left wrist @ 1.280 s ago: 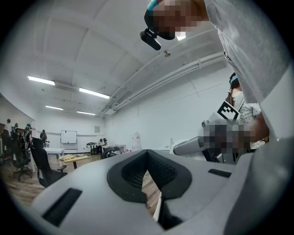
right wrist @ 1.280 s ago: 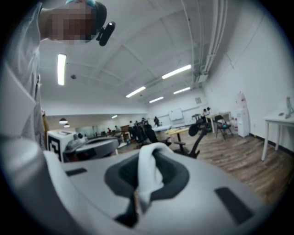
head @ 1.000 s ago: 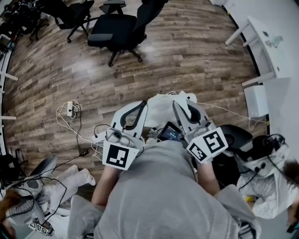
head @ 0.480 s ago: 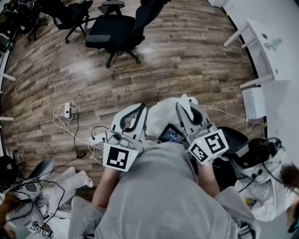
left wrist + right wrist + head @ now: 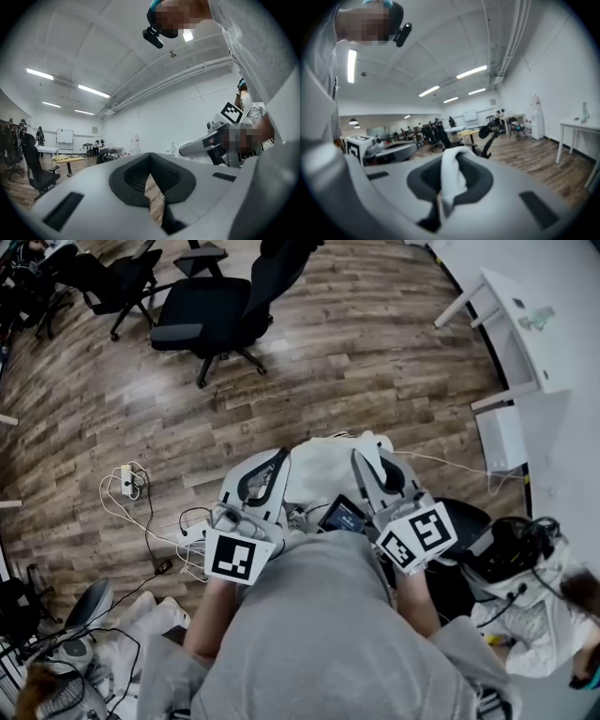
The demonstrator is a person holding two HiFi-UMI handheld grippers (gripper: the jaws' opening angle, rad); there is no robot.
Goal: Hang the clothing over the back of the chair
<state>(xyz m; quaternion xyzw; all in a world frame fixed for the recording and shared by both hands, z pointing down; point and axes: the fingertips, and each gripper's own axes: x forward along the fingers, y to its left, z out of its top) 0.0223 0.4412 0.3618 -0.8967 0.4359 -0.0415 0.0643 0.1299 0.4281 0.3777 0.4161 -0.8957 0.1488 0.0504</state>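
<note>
A white piece of clothing [image 5: 323,470] hangs bunched between my two grippers, low in the head view. My right gripper [image 5: 367,450] is shut on it; in the right gripper view a white fold [image 5: 452,173] stands up from the closed jaws. My left gripper [image 5: 280,456] sits at the cloth's left edge. In the left gripper view its jaws [image 5: 151,176] stand shut to a thin slit with only floor showing through. The black office chair [image 5: 202,310] stands well ahead at upper left, its back [image 5: 281,263] at the frame top.
A second black chair [image 5: 103,277] stands further left. A white desk [image 5: 525,324] and a white box [image 5: 502,437] line the right wall. A power strip with cables [image 5: 127,479] lies on the wood floor at left. A phone screen [image 5: 342,515] hangs at my chest.
The chair, the floor and the power strip have slid left in the head view. Both grippers kept their places side by side with the cloth between them.
</note>
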